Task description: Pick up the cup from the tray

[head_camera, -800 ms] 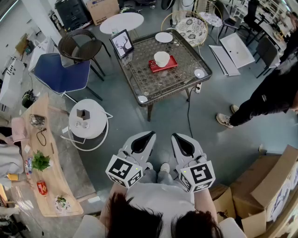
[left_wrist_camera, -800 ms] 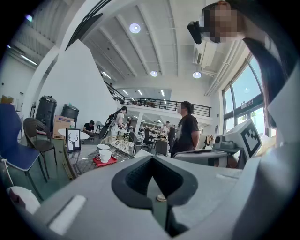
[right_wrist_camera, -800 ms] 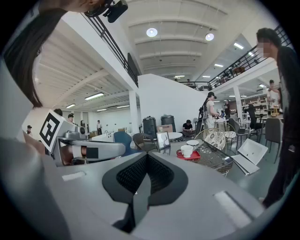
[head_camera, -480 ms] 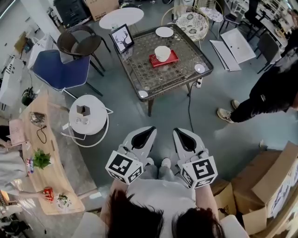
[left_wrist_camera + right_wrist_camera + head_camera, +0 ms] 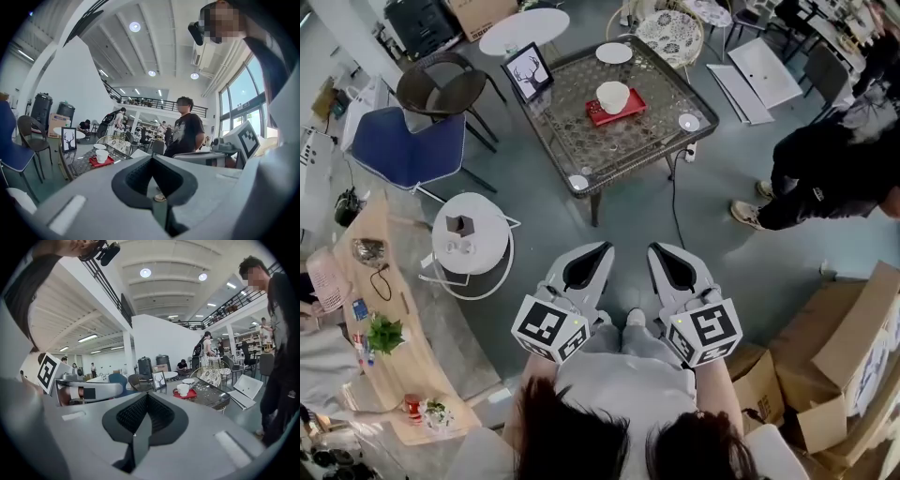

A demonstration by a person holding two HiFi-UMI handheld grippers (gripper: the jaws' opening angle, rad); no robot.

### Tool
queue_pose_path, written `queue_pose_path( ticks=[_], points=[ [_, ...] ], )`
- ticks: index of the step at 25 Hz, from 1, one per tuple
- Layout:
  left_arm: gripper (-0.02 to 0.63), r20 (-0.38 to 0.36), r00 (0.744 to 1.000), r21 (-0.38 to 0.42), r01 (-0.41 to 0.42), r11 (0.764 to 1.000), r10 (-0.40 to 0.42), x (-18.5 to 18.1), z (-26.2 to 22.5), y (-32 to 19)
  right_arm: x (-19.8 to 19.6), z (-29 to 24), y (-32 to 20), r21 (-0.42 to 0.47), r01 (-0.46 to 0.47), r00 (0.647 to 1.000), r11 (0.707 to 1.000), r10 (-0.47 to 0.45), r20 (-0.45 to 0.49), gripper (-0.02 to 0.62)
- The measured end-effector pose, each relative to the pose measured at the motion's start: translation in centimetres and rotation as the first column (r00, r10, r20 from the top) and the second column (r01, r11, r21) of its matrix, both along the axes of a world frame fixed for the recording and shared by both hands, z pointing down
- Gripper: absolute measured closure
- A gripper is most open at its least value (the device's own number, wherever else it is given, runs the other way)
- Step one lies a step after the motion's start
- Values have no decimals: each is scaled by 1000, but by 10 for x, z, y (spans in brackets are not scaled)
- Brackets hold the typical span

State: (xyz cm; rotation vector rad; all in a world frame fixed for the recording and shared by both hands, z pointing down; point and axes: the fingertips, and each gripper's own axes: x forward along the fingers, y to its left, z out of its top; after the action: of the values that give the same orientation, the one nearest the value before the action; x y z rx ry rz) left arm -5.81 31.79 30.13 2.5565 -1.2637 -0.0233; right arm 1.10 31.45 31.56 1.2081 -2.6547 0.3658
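Note:
A white cup stands on a small red tray on the square glass-topped wicker table, far ahead of me. In the left gripper view the cup and tray are small and distant, and so are the cup and tray in the right gripper view. My left gripper and right gripper are held side by side close to my body, over the floor. Both are shut with nothing between the jaws.
A framed deer picture and a white plate share the table. A round white side table, a blue chair and a black chair stand at left. A person in black stands at right, near cardboard boxes.
The table with the cup sits a little higher and further left in the head view. The person at right shows further into the frame. Both grippers stay shut, side by side.

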Motion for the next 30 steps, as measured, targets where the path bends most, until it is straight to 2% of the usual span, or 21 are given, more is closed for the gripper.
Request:
queue_pose_path(
  ticks=[2,3,7,14,18,24,27,30],
  points=[
    [603,-6,1000,-7,-5,1000,5,-5,3,-4,-3,4,-4,-4,-9,1000,1000,9,-9,566],
    [603,-9,1000,-12,-7,1000,7,-8,4,-6,-6,5,-5,-3,-2,1000,1000,2,-11,542],
    [603,-3,1000,-26,8,1000,-8,-20,10,-17,-20,3,-14,-3,57,998,998,-57,13,361],
    [598,18,1000,-47,2,999,-1,-24,19,-66,-26,6,-64,4,96,995,995,-96,36,337],
    [580,1,1000,-45,9,999,-9,-19,17,-106,-22,9,-106,-4,122,992,992,-122,33,333],
    [568,26,1000,-71,-2,997,4,3,18,-168,-15,10,-169,-9,242,970,970,-242,7,262],
    [564,38,999,-79,26,997,-23,10,21,-195,-12,13,-198,-5,281,960,960,-281,0,248],
    [522,30,998,-94,60,994,-58,12,24,-221,-8,14,-225,-12,299,954,954,-299,11,242]
  ],
)
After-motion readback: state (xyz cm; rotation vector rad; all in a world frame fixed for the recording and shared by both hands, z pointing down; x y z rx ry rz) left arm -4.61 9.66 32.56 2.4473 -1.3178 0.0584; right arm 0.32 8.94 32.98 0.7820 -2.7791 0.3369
